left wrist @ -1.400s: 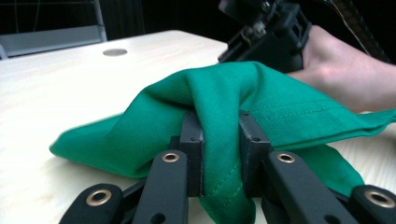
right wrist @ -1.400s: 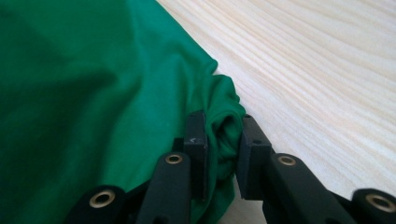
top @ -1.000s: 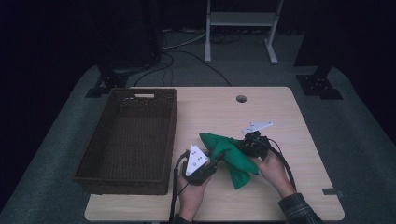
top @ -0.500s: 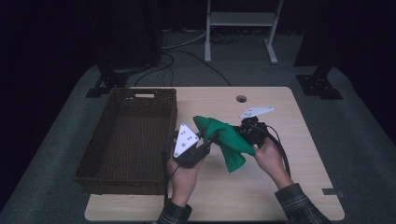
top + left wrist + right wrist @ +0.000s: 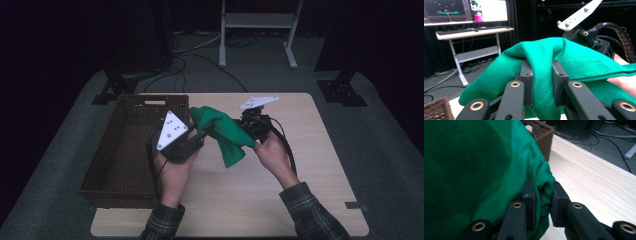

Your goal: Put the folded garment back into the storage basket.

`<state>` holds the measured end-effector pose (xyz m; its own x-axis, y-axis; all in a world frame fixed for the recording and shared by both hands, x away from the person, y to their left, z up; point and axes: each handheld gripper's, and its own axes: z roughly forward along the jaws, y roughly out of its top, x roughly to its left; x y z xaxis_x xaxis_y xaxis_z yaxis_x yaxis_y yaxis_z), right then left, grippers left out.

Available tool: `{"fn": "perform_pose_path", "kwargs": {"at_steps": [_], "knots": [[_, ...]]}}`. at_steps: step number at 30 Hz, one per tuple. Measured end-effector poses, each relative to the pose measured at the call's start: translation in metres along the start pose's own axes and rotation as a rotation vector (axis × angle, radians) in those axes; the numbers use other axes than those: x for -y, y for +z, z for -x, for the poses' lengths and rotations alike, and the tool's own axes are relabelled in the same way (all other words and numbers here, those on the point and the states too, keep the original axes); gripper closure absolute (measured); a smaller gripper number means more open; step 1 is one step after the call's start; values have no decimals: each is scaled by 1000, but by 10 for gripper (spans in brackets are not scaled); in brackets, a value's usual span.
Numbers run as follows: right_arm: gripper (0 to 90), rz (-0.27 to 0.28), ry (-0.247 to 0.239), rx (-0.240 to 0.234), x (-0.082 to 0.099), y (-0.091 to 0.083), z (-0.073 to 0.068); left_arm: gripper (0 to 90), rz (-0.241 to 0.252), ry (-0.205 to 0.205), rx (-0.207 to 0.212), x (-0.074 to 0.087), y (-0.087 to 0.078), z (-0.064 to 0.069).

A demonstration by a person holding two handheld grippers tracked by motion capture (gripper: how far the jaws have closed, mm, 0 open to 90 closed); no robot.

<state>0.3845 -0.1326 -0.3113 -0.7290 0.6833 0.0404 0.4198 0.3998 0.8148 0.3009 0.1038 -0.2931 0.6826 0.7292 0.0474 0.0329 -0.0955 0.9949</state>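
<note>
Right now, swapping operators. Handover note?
Left gripper: shut on the cloth.
Right gripper: shut on the cloth's other end.
Cloth hangs between the two grippers above the table, beside the basket; one end droops.
Done: cloth picked up by both grippers.
Left: probably lay it in the basket, then release. Basket looks empty.

hidden: table under green cloth (partly) | cut off: cloth, right gripper view's left edge

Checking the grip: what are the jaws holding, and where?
Green cloth: each gripper pinches a bunched fold, left gripper and right gripper.
</note>
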Motion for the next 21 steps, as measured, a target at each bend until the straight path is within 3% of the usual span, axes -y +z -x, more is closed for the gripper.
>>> {"fn": "perform_pose_path", "kwargs": {"at_steps": [9, 21], "knots": [[772, 32, -31, -39, -33, 19, -20, 760, 18, 13, -36, -5, -31, -35], [772, 60, -94, -100, -59, 73, -61, 760, 15, 6, -102, 13, -77, -83]]}}
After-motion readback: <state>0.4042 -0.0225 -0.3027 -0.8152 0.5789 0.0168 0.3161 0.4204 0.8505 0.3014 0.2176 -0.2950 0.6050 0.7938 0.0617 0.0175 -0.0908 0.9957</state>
